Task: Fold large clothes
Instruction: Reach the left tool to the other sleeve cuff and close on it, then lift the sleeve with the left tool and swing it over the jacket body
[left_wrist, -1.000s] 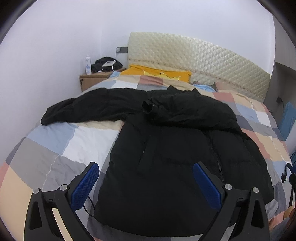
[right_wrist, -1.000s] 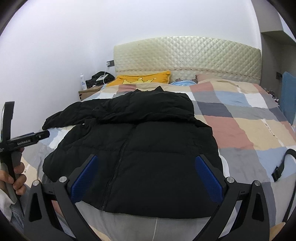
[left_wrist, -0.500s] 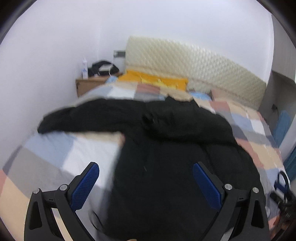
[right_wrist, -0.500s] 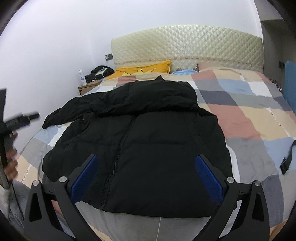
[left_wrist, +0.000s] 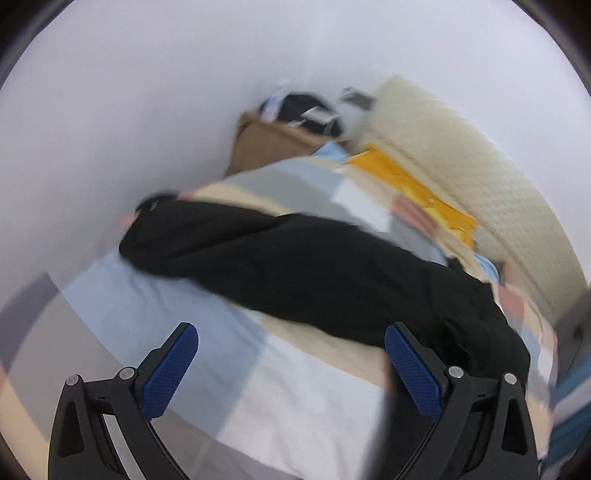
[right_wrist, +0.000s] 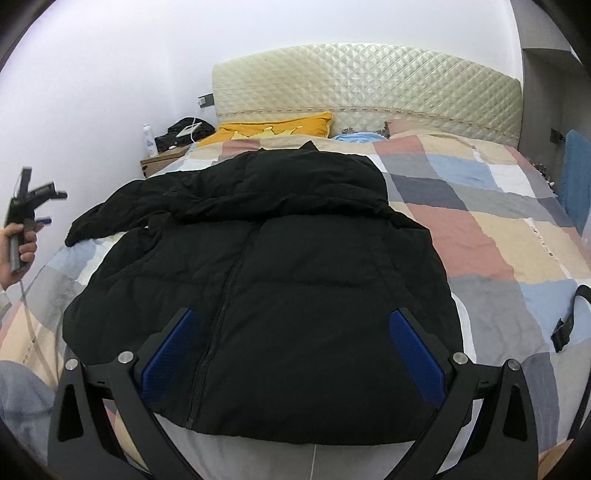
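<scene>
A large black puffer jacket (right_wrist: 280, 280) lies front up on the checked bed cover (right_wrist: 491, 229), zip closed, its left sleeve (right_wrist: 110, 210) stretched out to the left. My right gripper (right_wrist: 291, 350) is open and empty above the jacket's hem. My left gripper (left_wrist: 288, 365) is open and empty above the cover, near the outstretched sleeve (left_wrist: 236, 243); that view is blurred and tilted. The left gripper also shows in the right wrist view (right_wrist: 40, 206), held in a hand at the left edge.
A padded cream headboard (right_wrist: 369, 88) and a yellow pillow (right_wrist: 273, 127) are at the far end. A bedside table (right_wrist: 162, 160) with a bottle and a dark bag stands at the far left. A black strap (right_wrist: 569, 314) lies on the right.
My left gripper has swung left toward the outstretched sleeve, tilting its view. My right gripper has moved slightly nearer over the hem. The jacket has not moved.
</scene>
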